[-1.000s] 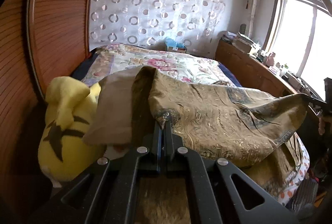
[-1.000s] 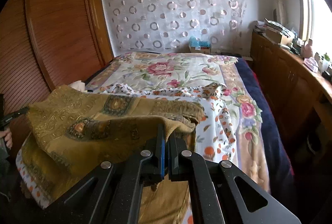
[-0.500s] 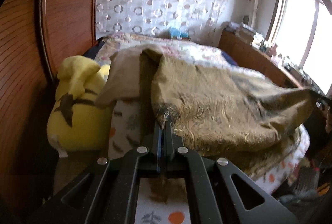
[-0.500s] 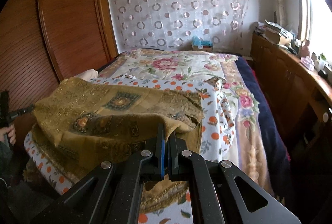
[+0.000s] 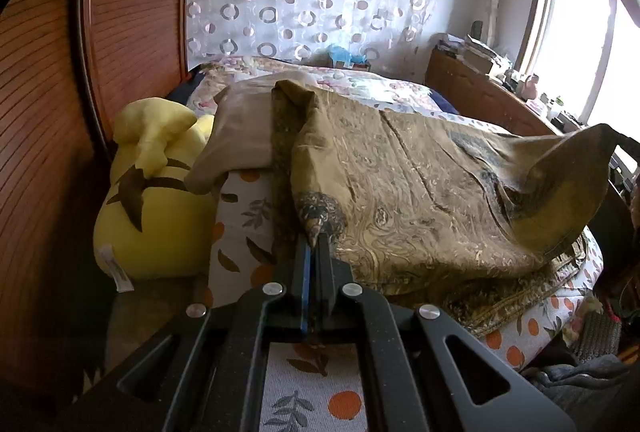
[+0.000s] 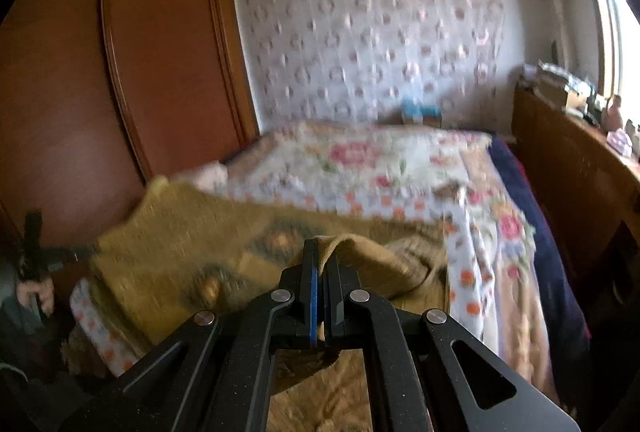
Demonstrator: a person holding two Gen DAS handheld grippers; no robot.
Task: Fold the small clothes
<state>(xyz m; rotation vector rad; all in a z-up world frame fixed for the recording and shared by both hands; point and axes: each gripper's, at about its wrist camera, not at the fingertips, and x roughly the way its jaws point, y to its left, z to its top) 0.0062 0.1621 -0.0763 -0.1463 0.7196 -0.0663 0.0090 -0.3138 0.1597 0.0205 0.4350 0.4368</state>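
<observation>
Since a second ago your left gripper (image 5: 318, 238) has dropped toward the bed's near edge, and your right gripper (image 6: 320, 252) has lifted, blurring its view. Both are clenched, each pinching a corner of the gold patterned cloth (image 5: 420, 192). The cloth spans between them, draped over the near end of the bed (image 5: 248, 216), sagging onto the orange-dotted sheet (image 5: 520, 332). A tan lining flap (image 5: 240, 128) hangs at the cloth's left end. Just beside it, at the bed's left edge, a yellow plush toy (image 5: 156, 200) leans by the wooden wardrobe (image 5: 132, 12). A hand (image 6: 38, 292) shows at the right view's left margin.
</observation>
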